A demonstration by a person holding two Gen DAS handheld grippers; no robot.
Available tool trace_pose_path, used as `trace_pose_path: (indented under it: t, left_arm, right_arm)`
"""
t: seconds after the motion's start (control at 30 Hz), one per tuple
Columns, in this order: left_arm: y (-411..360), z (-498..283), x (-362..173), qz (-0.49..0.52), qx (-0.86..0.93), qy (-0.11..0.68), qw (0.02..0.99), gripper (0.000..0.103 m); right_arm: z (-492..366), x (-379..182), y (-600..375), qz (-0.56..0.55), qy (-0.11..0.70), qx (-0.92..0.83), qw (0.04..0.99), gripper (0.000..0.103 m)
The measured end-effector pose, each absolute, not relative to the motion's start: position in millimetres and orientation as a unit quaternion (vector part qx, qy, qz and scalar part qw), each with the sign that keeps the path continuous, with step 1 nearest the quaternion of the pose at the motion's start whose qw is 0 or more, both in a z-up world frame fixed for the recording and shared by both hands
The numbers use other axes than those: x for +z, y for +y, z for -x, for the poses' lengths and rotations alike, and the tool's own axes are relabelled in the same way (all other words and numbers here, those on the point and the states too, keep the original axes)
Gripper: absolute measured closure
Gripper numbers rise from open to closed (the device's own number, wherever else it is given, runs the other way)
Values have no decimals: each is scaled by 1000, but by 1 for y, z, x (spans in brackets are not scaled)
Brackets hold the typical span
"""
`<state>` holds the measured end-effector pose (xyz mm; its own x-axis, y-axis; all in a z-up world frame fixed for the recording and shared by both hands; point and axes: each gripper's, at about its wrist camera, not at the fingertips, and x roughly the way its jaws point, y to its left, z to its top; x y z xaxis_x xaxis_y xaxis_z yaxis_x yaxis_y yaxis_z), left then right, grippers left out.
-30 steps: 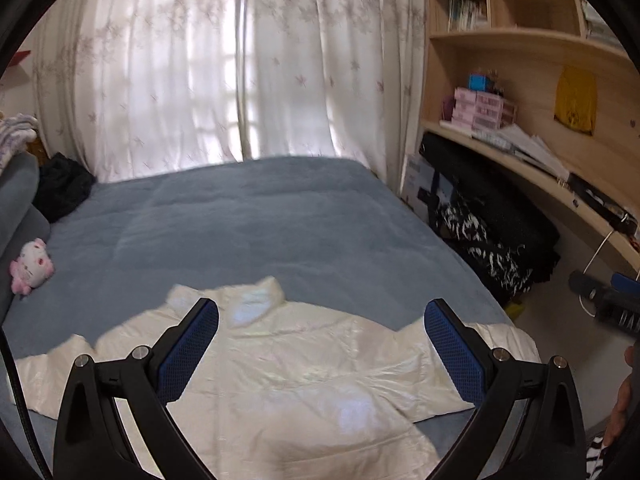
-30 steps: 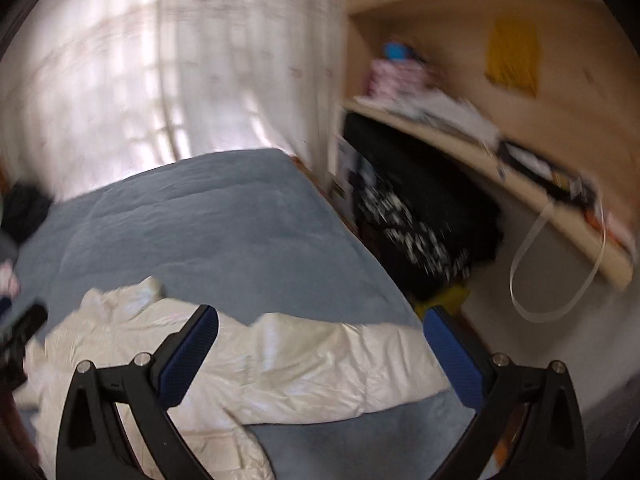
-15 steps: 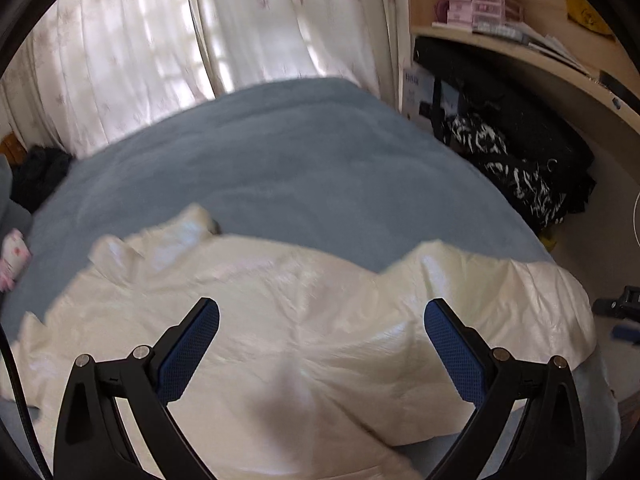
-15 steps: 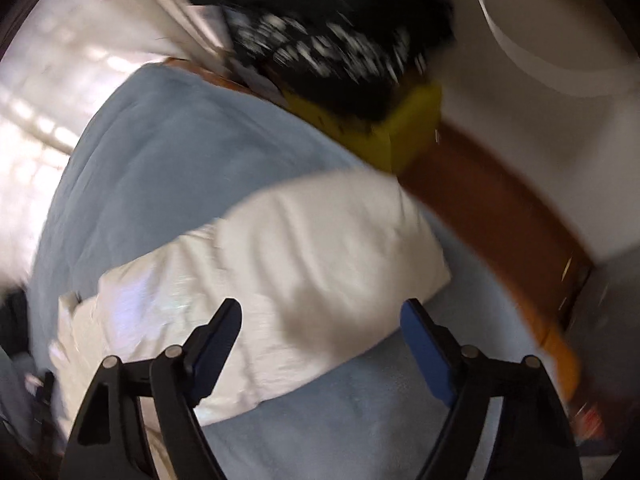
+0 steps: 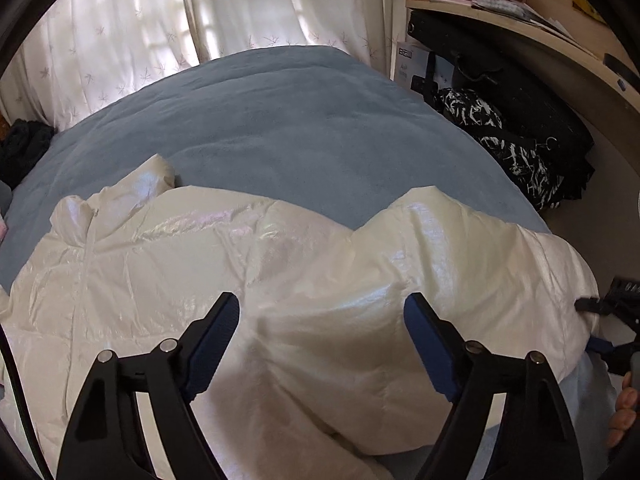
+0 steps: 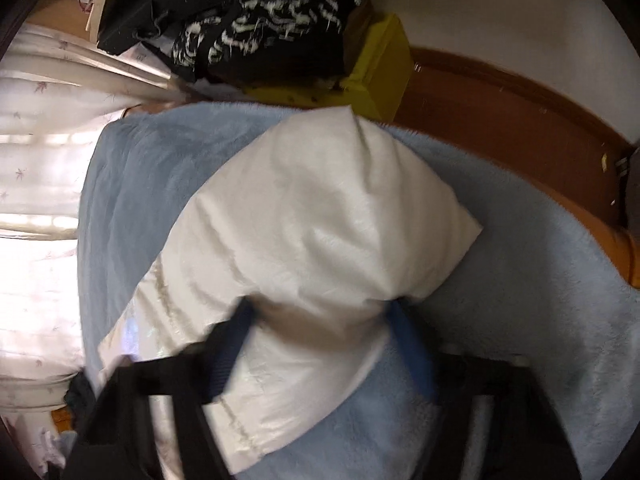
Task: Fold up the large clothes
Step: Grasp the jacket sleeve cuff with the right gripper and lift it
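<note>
left wrist view: curtains (image 5: 168, 32), blue bed (image 5: 280, 128), white jacket (image 5: 280, 280) spread flat on it, shelf (image 5: 540, 44) at right. left gripper (image 5: 320, 336) jaws apart over the jacket, just been closing. right wrist view only: right gripper (image 6: 320, 344) closing, pads pinching the sleeve (image 6: 320, 216); yellow box (image 6: 376, 76).

A white box (image 5: 408, 65) beside the bed bears dark lettering, possibly "BBW"; too small to confirm.

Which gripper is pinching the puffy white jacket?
The right gripper. Its jaws have been closing and squeeze the jacket sleeve on both sides. The left gripper only hangs above it with jaws apart.
</note>
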<state>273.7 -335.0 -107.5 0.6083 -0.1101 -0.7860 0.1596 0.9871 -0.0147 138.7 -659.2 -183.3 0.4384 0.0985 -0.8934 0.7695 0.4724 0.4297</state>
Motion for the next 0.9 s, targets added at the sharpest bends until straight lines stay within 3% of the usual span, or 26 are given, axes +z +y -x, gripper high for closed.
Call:
trace_pose_path:
  t: [0.07, 0.23, 0.47, 0.7, 0.8, 0.83, 0.87, 0.9]
  left_arm:
    - [-324, -272, -105, -18, -75, 439, 895, 21]
    - [-303, -269, -98, 0, -72, 436, 897, 21]
    - [-290, -266, -89, 3, -71, 432, 899, 20]
    - [-277, -261, -85, -3, -79, 427, 901, 20]
    - [-266, -262, -81, -3, -84, 433, 898, 20]
    - [-261, -264, -80, 0, -86, 437, 896, 20]
    - [-254, -265, -78, 7, -86, 440, 894, 20]
    - [-246, -265, -77, 14, -85, 440, 894, 20]
  right_arm:
    - [-136, -182, -661, -455, 469, -237, 718, 70]
    - [-124, -176, -670, -499, 468, -236, 691, 71]
    - [-93, -177, -674, -547, 476, -234, 647, 52]
    - [-95, -199, -677, -600, 408, -233, 648, 32]
    - [-112, -195, -671, -572, 389, -242, 680, 29]
    - [-118, -191, -667, -562, 386, -238, 692, 29]
    - [-123, -186, -664, -554, 381, -233, 703, 39]
    - [-128, -178, -659, -541, 372, -225, 720, 66]
